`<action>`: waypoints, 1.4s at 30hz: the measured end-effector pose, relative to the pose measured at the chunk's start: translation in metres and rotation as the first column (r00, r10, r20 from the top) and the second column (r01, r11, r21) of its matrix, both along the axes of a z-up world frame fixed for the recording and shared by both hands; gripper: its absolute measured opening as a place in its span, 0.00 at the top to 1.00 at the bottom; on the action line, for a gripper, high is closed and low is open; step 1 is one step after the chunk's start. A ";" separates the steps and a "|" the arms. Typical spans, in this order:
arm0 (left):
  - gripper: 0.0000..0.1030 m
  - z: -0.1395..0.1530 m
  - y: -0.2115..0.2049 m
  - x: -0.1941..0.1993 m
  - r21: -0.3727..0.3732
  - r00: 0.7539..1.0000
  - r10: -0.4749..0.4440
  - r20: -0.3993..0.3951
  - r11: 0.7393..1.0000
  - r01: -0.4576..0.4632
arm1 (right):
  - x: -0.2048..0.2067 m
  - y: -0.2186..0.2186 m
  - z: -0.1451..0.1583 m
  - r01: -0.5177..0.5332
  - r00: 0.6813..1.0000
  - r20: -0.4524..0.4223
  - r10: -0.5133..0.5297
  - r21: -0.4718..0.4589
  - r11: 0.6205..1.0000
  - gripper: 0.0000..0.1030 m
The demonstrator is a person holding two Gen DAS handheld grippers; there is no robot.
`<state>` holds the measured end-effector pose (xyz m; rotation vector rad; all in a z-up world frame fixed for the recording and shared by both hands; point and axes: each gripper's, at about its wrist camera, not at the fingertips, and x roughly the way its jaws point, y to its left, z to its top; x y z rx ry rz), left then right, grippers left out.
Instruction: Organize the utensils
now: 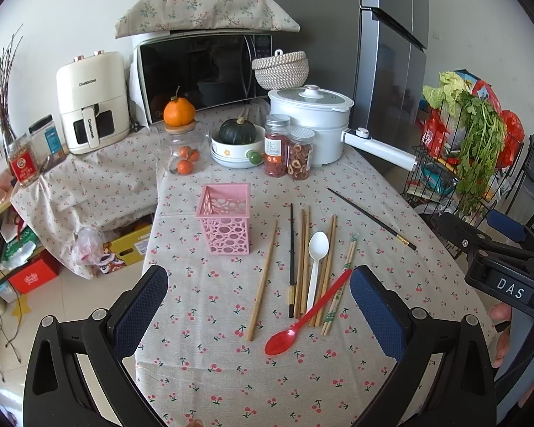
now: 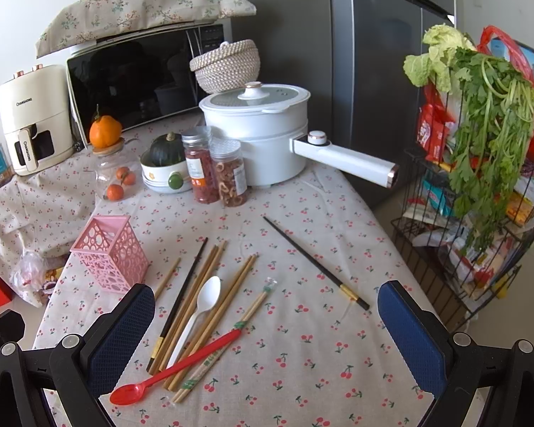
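Both grippers are hovering over the cherry-print tablecloth with jaws spread wide and nothing between the pads; the left gripper and the right gripper are each gaping over the scattered utensils. The pink holder is standing upright and, as far as I can see through its cut-outs, empty, sitting toward the far left of the pile. The red spoon is lying on top of the bamboo chopsticks, crossing them at a slant, its bowl pointing back toward the person and its handle tip reaching up toward the left gripper's right-hand pad. The white spoon and most sticks are running roughly straight away from the grippers. One black chopstick is lying apart on the right, angled, nearer the right gripper; its mate is lying in the pile. The left gripper is looking better placed for the red spoon, though its jaws would probably be needing a turn to close across that slanted handle.
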<state>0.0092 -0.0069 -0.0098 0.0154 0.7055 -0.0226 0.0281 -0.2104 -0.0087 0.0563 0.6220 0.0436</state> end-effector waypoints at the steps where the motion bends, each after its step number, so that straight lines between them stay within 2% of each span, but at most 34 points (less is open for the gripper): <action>1: 0.00 0.000 0.000 0.000 0.000 1.000 0.000 0.000 1.000 0.000 | 0.000 0.000 0.000 0.000 1.000 0.000 0.000 -0.001 1.000 0.00; 33: 0.00 -0.001 0.000 0.000 -0.001 1.000 0.001 -0.002 1.000 -0.001 | -0.001 0.006 -0.005 -0.003 1.000 -0.012 0.003 0.004 1.000 0.00; 42: 0.00 -0.006 0.004 0.008 -0.043 1.000 0.004 0.000 0.999 -0.004 | 0.001 0.006 -0.006 0.004 1.000 -0.022 -0.004 -0.002 1.000 0.00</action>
